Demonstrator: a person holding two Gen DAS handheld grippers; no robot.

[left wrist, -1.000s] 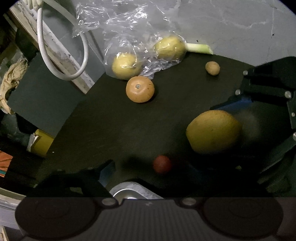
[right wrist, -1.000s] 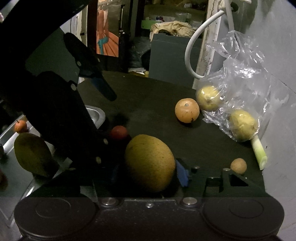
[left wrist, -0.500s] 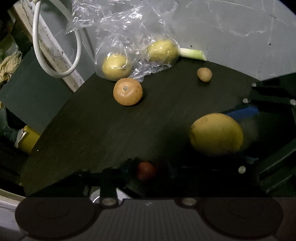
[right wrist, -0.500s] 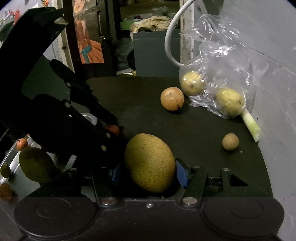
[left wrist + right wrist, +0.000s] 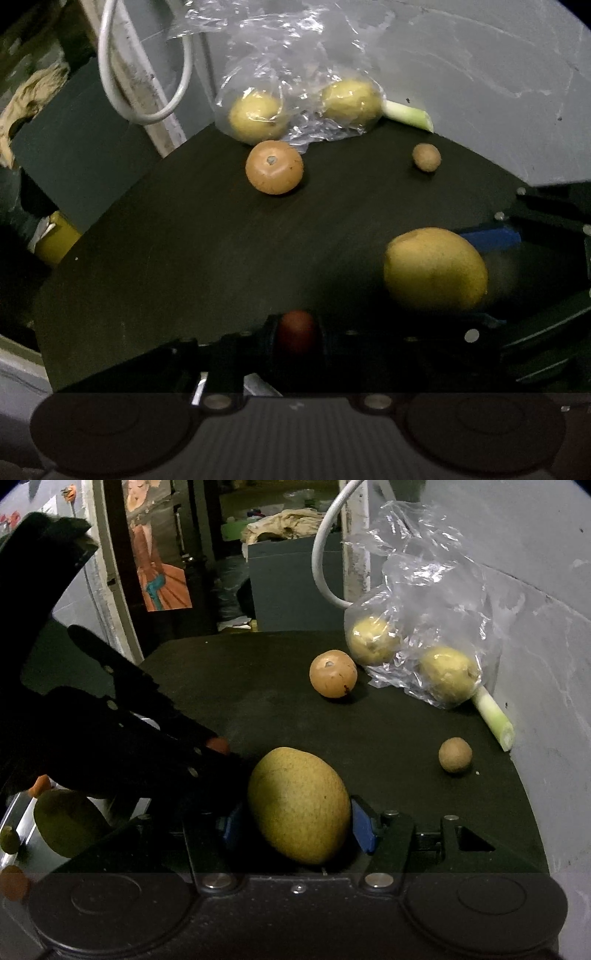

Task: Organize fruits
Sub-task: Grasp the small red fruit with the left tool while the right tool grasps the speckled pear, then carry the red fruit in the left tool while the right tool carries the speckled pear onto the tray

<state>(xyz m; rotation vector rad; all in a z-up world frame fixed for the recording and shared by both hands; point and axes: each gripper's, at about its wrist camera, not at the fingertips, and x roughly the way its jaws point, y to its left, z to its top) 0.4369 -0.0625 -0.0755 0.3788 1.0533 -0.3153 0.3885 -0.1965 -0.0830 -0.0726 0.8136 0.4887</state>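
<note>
Dim light falls on a dark tabletop (image 5: 280, 709) set against a grey wall. At its near edge the right gripper (image 5: 297, 829) clamps a large yellow-green mango (image 5: 299, 805) between blue pads, while the left gripper (image 5: 297, 334) pinches a small red fruit (image 5: 295, 330), apparently both bound for the metal tray (image 5: 18, 812) at left, where a second mango (image 5: 66, 825) lies. An orange (image 5: 274, 166) and bagged pears (image 5: 258, 116) await sorting.

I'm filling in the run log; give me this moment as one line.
left gripper: shut on small red fruit | right gripper: shut on large yellow-green fruit | both over black tabletop
</note>
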